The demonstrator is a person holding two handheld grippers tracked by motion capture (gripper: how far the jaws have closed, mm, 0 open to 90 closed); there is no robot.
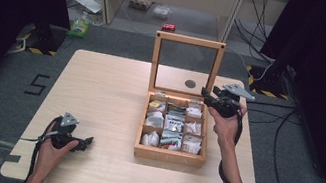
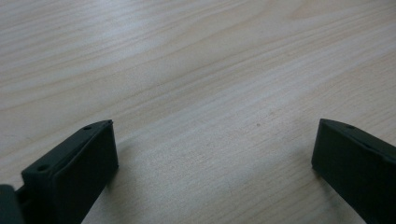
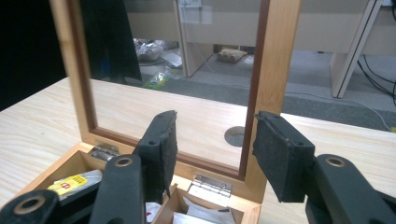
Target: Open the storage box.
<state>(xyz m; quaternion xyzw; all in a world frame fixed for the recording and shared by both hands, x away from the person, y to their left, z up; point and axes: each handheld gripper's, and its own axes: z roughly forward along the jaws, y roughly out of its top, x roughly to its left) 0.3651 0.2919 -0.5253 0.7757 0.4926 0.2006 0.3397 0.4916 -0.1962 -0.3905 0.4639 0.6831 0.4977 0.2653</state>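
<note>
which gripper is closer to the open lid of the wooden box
Right. The right gripper sits at the upright glass lid, its jaws straddling the lid's frame edge without gripping. The left gripper rests on the table's near left, far away.

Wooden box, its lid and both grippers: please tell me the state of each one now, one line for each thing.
Wooden box: open, its compartments filled with small packets.
Lid: raised upright on its hinges, its clear pane intact.
Right gripper: jaws open beside the lid's right frame post, pressing on nothing.
Left gripper: jaws wide open over bare table, holding nothing.
</note>
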